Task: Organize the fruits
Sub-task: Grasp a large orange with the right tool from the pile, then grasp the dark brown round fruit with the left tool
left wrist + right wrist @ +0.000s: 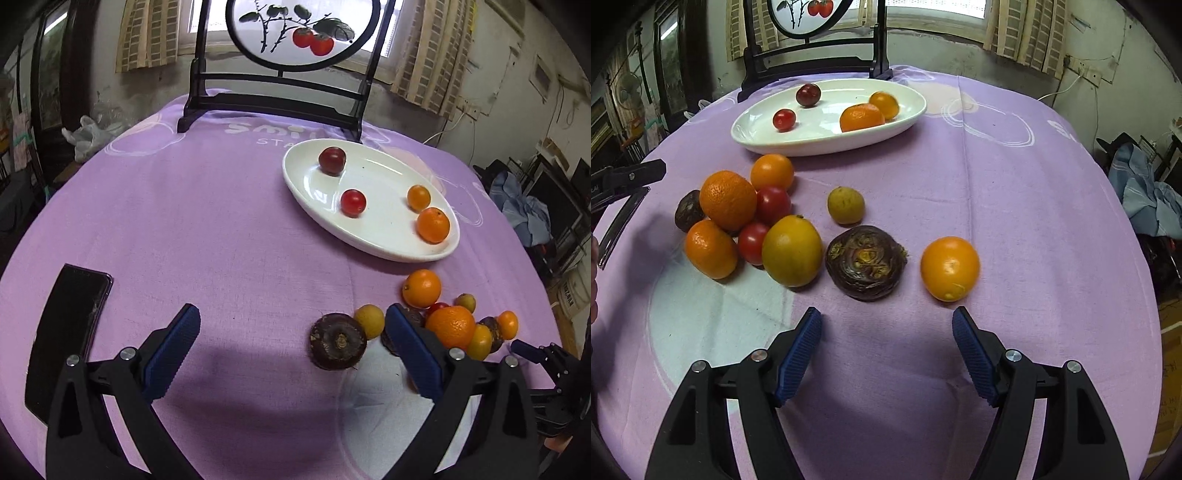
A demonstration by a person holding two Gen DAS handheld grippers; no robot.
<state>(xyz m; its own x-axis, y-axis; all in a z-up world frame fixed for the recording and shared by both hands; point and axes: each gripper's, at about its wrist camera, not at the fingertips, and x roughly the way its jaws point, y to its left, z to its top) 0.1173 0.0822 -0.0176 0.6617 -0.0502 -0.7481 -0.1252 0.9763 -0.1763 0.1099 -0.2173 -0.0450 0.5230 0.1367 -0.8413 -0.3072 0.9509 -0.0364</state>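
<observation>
the purple tablecloth (207, 206) carries white lettering, partly hidden, reading "smi" above "sta".

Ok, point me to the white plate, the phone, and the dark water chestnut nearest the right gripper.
white plate (753, 142): right wrist view, bare front rim.
phone (70, 325): left wrist view, middle of its dark screen.
dark water chestnut (866, 263): right wrist view, centre of its ringed top.

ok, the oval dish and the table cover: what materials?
Oval dish: likely glazed ceramic or porcelain; glossy white, with sharp window glints. Melamine is possible. Table cover: woven fabric, matte purple, with visible weave, creases and a printed pattern.
</observation>
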